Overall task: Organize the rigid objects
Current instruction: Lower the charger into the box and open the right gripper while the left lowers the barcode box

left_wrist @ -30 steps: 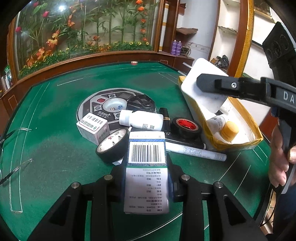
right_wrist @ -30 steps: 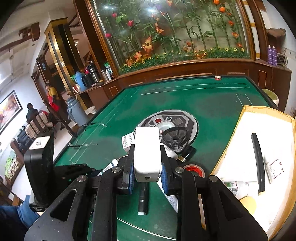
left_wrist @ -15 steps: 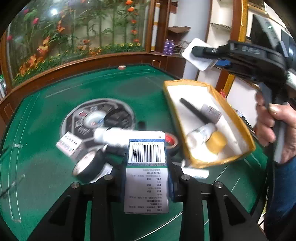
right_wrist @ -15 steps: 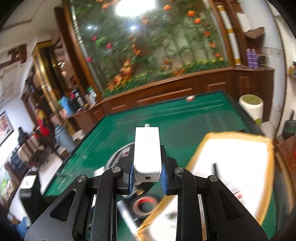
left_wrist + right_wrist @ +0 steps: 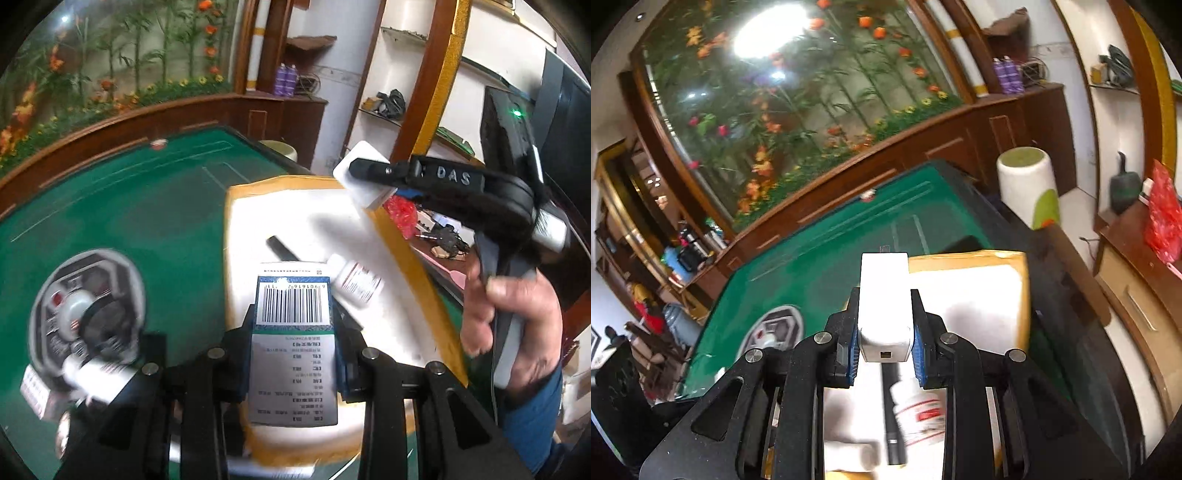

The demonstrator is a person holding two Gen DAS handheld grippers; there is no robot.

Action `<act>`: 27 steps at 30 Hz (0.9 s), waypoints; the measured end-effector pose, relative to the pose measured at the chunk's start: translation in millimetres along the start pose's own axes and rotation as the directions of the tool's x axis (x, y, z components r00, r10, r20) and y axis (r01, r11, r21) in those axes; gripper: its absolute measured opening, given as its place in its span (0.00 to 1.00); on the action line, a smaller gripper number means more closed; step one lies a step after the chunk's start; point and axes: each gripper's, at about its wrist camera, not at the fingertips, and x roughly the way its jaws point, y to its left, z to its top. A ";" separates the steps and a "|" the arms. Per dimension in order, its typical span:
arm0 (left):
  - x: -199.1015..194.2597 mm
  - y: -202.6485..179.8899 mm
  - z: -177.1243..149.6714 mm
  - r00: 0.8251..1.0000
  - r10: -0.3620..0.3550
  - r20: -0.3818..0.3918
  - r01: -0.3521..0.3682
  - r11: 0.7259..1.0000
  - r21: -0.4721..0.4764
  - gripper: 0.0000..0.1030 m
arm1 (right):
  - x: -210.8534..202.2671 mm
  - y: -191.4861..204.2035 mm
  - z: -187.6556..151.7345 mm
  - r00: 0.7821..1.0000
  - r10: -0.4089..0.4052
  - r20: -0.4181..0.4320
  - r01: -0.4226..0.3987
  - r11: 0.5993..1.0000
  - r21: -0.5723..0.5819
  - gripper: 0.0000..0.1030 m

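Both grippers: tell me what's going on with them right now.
A person is sorting small items off a green table into a yellow-rimmed tray. The left gripper has its jaws shut on a barcoded box; the right gripper is shut on a white block. Both are held over the tray, which already holds a white bottle and a black stick. More items wait on the table.

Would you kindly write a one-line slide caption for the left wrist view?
Left gripper carries a barcoded box over the yellow-rimmed tray while the right gripper holds a white charger above it.
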 end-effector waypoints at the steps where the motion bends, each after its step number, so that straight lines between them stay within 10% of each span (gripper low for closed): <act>1: 5.6 -1.5 3.6 1.000 -0.002 -0.008 0.002 1.000 0.002 0.33 | 0.0 -4.3 1.1 1.000 -0.018 -0.002 0.018 1.000 0.003 0.21; 27: 58.5 8.5 7.8 0.990 0.035 -0.138 -0.048 0.995 -0.089 0.34 | 46.3 -8.9 -13.8 0.962 -0.174 -0.210 0.161 0.984 -0.078 0.21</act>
